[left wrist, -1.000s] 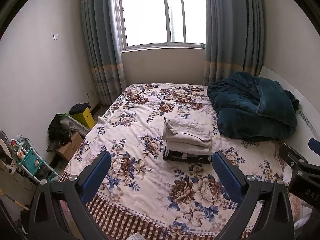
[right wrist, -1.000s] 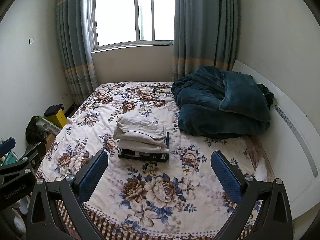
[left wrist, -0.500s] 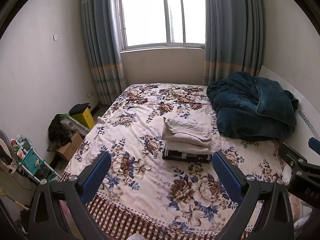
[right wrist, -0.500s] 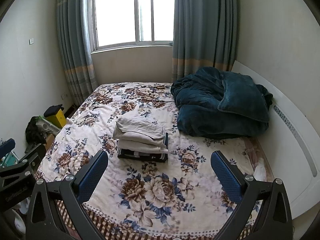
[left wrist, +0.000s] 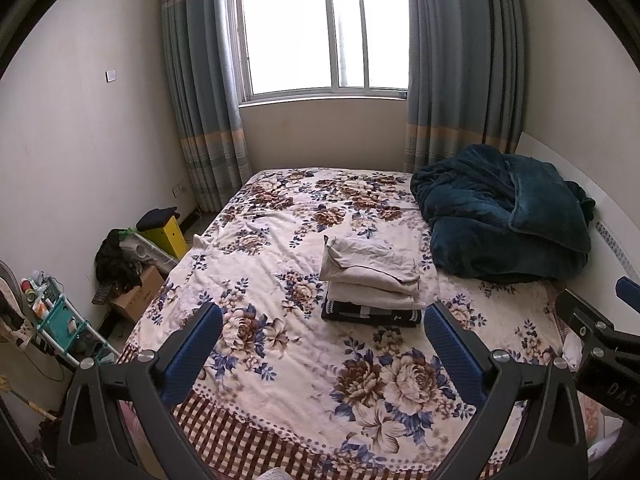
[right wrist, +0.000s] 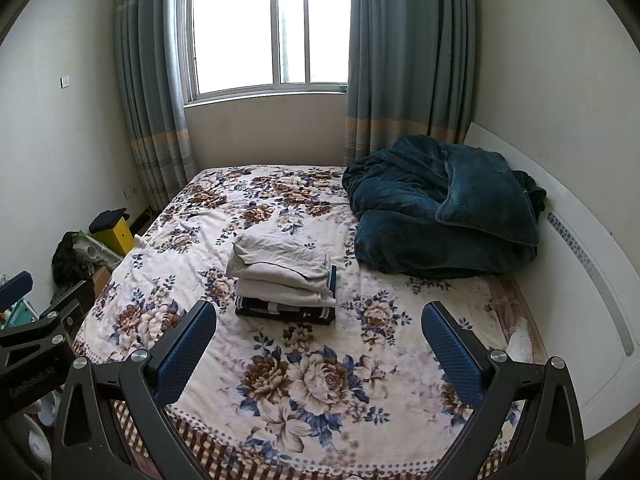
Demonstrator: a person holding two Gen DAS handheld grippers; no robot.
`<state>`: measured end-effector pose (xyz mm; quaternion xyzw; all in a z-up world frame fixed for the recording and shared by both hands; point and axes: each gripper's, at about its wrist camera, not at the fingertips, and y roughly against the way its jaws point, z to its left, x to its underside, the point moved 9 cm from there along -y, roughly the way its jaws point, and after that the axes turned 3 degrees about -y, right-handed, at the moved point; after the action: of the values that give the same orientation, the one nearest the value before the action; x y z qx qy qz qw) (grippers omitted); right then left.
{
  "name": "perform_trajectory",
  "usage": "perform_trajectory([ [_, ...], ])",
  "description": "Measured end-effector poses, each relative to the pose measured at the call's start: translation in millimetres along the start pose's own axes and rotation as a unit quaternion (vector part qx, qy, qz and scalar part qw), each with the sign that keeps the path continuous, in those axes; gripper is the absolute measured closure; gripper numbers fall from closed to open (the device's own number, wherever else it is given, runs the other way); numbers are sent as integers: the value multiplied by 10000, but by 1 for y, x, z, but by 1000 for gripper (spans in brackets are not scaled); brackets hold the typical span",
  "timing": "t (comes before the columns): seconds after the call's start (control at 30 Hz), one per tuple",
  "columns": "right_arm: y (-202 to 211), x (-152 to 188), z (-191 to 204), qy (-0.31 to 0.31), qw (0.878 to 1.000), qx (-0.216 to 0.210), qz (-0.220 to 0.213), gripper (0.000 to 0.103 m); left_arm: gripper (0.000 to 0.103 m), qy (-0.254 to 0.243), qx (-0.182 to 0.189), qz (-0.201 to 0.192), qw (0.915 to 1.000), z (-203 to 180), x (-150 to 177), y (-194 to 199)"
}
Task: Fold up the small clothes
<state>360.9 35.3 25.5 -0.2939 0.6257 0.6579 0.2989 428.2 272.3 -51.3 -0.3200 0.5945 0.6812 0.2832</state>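
A stack of folded small clothes (left wrist: 370,280), beige pieces on top of a dark patterned one, lies in the middle of the floral bed cover (left wrist: 280,248). It also shows in the right wrist view (right wrist: 284,276). My left gripper (left wrist: 322,344) is open and empty, held above the bed's near end, well short of the stack. My right gripper (right wrist: 318,342) is open and empty too, at about the same distance. The right gripper's body shows at the left wrist view's right edge (left wrist: 600,340).
A crumpled dark teal blanket (left wrist: 504,216) lies at the bed's far right by the white headboard (right wrist: 580,264). On the floor left of the bed are a yellow box (left wrist: 168,232), a cardboard box (left wrist: 138,294) and a teal rack (left wrist: 60,320). Window and curtains stand behind.
Both grippers have risen or drawn back very slightly; the view has barely shifted. The stack has not moved.
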Motion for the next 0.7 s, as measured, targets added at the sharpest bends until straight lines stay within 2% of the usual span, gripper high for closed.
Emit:
perform_trajectory([
  [0.7, 3, -1, -3, -17, 10000, -52, -27, 0, 0, -53, -27, -29, 10000, -5, 0, 3],
])
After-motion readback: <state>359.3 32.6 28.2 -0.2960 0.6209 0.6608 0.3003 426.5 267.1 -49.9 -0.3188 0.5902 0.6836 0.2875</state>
